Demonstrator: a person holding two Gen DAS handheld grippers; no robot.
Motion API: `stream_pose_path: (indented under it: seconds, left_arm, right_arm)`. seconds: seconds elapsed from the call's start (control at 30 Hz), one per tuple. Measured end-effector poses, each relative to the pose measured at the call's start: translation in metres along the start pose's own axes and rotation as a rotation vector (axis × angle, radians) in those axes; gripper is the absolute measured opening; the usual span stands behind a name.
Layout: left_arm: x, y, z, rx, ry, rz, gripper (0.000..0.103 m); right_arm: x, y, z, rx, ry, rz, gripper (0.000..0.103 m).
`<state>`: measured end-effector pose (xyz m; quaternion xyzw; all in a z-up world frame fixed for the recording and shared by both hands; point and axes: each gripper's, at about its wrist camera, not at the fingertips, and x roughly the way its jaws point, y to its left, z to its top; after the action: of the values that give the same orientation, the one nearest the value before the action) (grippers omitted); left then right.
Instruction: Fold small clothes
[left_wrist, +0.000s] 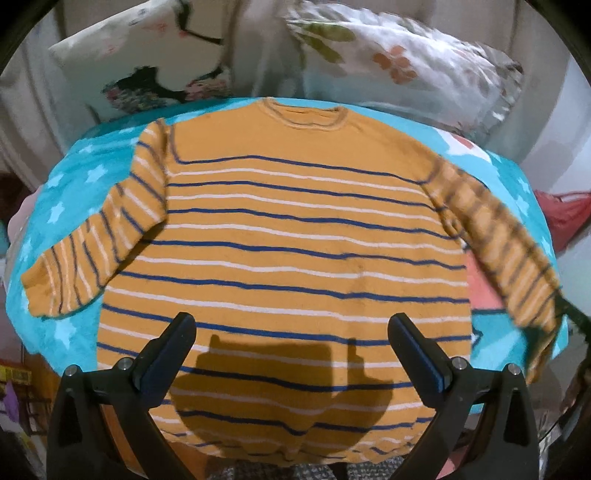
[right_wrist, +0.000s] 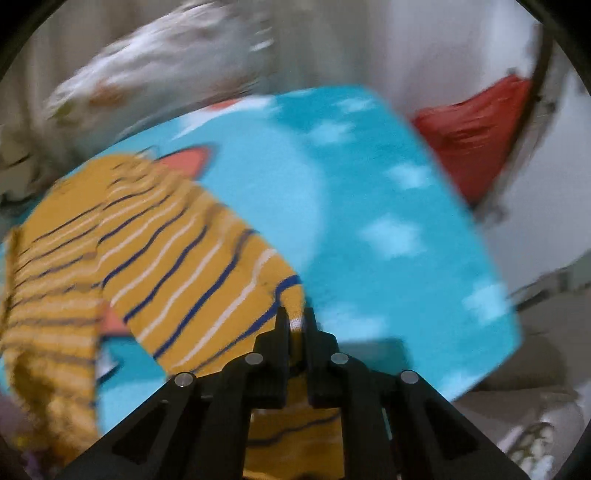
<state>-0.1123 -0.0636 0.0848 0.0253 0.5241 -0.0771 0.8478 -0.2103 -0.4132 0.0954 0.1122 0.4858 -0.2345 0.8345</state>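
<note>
- Now an orange striped sweater (left_wrist: 288, 229) lies spread flat on a blue star-print blanket (left_wrist: 74, 192).
- Left gripper (left_wrist: 291, 325) hovers over its hem, jaws spread wide.
- Right gripper (right_wrist: 295, 317) has jaws pinching the sweater's sleeve end (right_wrist: 236, 273).

Sweater filling most of the table, pillows crowding the far edge

Lying spread over the blue star-print cover (left_wrist: 74, 206), the orange striped sweater (left_wrist: 295, 240) leaving bare strips only beside the left sleeve (left_wrist: 92, 243) and beyond the right sleeve (right_wrist: 207, 258); floral pillows (left_wrist: 406, 62) pressing against the far side, a red bag (right_wrist: 476, 136) sitting just past the right edge.
</note>
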Motion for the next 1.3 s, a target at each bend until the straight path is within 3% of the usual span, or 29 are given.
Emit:
stream_pose_path:
  seconds: [0.1, 0.23, 0.27, 0.3, 0.37, 0.53, 0.7, 0.83, 0.97, 1.17, 1.23, 1.27, 1.3]
  left_arm:
    - [-0.002, 0.024, -0.005, -0.049, -0.004, 0.031, 0.103]
    - [-0.010, 0.072, -0.013, -0.153, -0.009, 0.077, 0.103]
    - [-0.012, 0.084, -0.015, -0.179, -0.012, 0.090, 0.103]
    - [-0.014, 0.099, -0.018, -0.209, -0.017, 0.105, 0.103]
    - [-0.018, 0.132, -0.024, -0.267, -0.032, 0.134, 0.103]
    - [-0.015, 0.225, -0.042, -0.448, -0.042, 0.225, 0.103]
    - [0.001, 0.296, -0.051, -0.563, -0.016, 0.223, 0.103]
    - [0.013, 0.329, -0.050, -0.593, -0.012, 0.223, 0.103]
    - [0.028, 0.354, -0.045, -0.581, -0.001, 0.224, 0.103]
    - [0.048, 0.375, -0.036, -0.546, 0.005, 0.123, 0.101]
    - [0.049, 0.371, -0.031, -0.497, -0.004, 0.098, 0.086]
    - [0.048, 0.368, -0.028, -0.466, -0.010, 0.090, 0.064]
    - [0.048, 0.366, -0.024, -0.441, -0.009, 0.063, 0.030]
  right_arm:
    - [0.011, -0.021, 0.020, 0.005, 0.003, -0.106, 0.007]
    - [0.027, -0.015, 0.034, -0.033, 0.039, -0.208, 0.015]
    - [0.024, -0.012, 0.035, -0.032, 0.033, -0.185, 0.021]
    - [0.020, -0.008, 0.033, -0.027, 0.022, -0.156, 0.035]
    - [0.011, -0.004, 0.033, -0.020, -0.004, -0.144, 0.049]
    - [-0.021, 0.013, 0.021, 0.004, -0.094, -0.124, 0.049]
    - [-0.050, 0.039, 0.009, 0.049, -0.157, -0.087, 0.052]
    - [-0.056, 0.077, 0.005, 0.065, -0.149, -0.038, 0.053]
    - [-0.056, 0.138, 0.002, -0.005, -0.125, 0.004, 0.053]
    - [-0.061, 0.233, -0.010, -0.123, -0.095, 0.061, 0.053]
    - [-0.061, 0.257, -0.014, -0.150, -0.086, 0.073, 0.053]
    - [-0.062, 0.270, -0.017, -0.166, -0.082, 0.076, 0.053]
    - [-0.062, 0.282, -0.020, -0.183, -0.078, 0.081, 0.053]
